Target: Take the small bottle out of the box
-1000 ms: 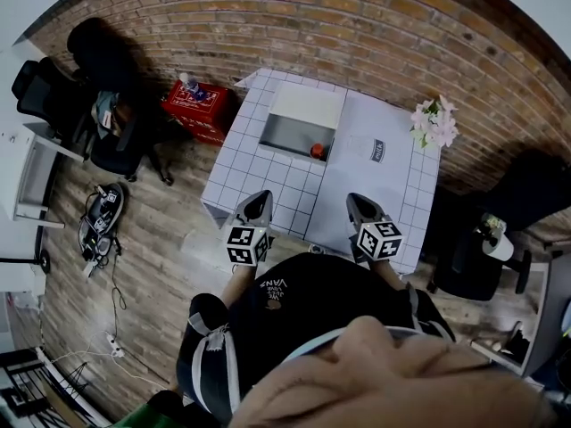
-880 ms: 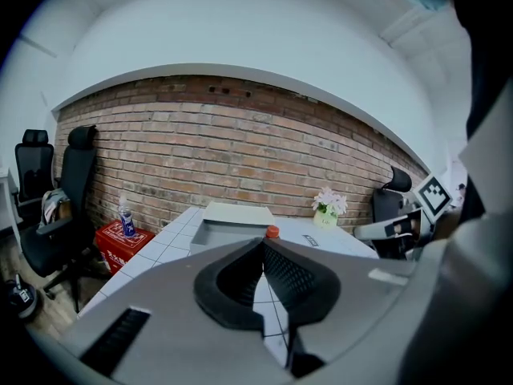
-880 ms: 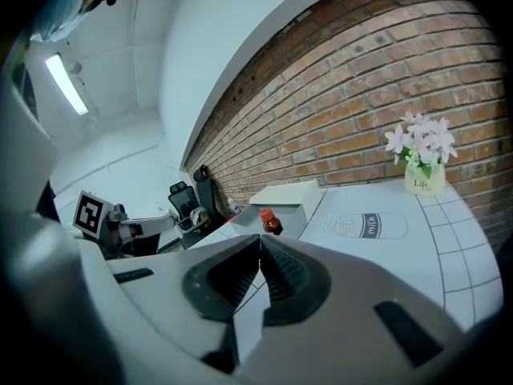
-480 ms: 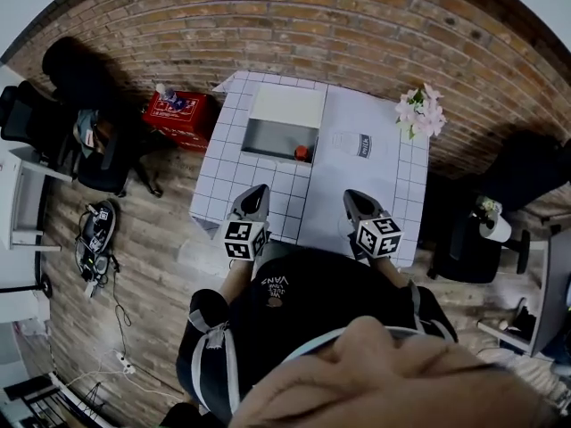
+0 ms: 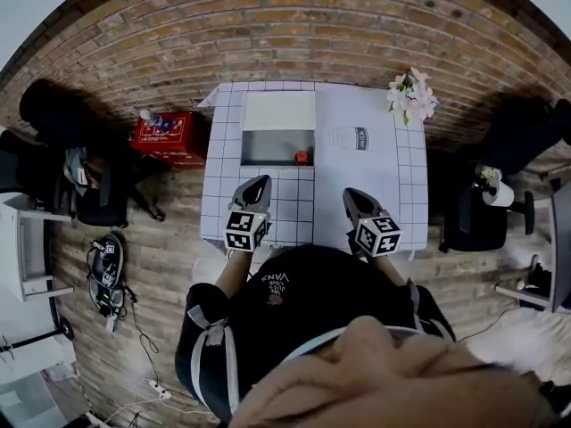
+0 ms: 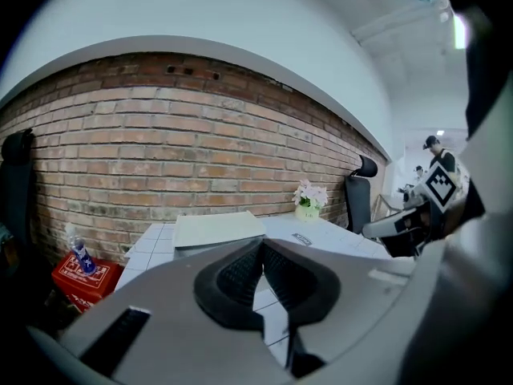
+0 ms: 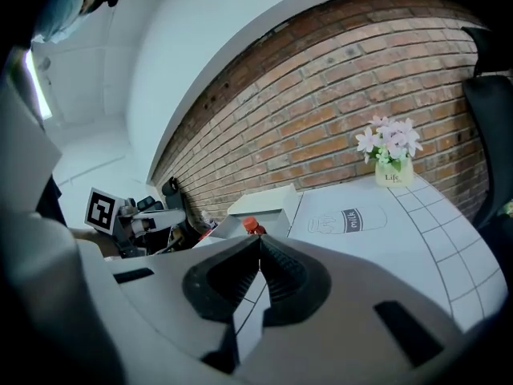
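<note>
The table (image 5: 223,194) with its grid cloth fills the upper middle of the head view. The open box (image 5: 268,147) sits on its far half, lid folded back toward the brick wall. The small bottle (image 5: 302,157) stands red cap up inside the box, at the box's lower right corner. Both tools hover at the table's near edge, well apart from the box. The left gripper (image 5: 253,191) has its jaws pressed fully together with nothing between them. The right gripper (image 5: 356,201) is likewise closed and empty, its pads meeting in a line. This looks like a ready stance before any reach: side by side, level, pointed at the box. In the right gripper view the red cap shows just above the jaws, so that gripper seems better placed to go in once its jaws part. A vase of flowers (image 5: 410,99) stands out of the way at the table's upper right corner.
</note>
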`<state>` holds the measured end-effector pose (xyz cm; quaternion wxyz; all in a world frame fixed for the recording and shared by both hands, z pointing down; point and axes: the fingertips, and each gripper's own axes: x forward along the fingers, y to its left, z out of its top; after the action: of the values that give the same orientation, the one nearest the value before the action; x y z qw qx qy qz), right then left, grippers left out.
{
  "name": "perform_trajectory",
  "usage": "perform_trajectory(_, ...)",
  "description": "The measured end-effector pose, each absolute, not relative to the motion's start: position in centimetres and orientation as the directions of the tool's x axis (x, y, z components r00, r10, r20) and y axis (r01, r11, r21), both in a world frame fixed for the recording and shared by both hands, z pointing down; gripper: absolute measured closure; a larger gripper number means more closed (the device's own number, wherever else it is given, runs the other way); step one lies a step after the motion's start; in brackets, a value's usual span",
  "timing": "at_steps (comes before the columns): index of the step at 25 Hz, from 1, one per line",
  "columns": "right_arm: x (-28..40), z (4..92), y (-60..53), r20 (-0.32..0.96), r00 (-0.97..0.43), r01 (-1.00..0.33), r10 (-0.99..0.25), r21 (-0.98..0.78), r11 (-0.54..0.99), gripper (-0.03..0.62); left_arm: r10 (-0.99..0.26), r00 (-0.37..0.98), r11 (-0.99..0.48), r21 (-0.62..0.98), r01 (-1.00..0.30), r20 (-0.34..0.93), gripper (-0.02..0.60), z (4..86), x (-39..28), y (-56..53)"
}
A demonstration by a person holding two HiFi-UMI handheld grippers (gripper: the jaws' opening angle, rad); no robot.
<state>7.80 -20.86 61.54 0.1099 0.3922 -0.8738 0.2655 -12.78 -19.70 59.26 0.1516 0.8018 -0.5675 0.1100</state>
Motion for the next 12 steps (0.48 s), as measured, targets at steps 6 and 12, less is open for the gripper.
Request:
perform_trajectory(6, 7.6, 61.7, -20.3, 0.396, -0.608, -0.791, -0.689, -0.381, 0.479, 0.591, -0.844, 0.417, -0.418, 0.074, -0.905, 0.336, 0.571, 59.2, -12.8, -22.0)
perform_trajectory(12, 8.2, 62.0, -19.6, 0.402, -0.547, -0.829, -0.735, -0.382, 0.408, 0.591, -0.781, 0.507, -0.522, 0.064, -0.851, 0.365, 0.569, 59.9, -11.3, -24.6)
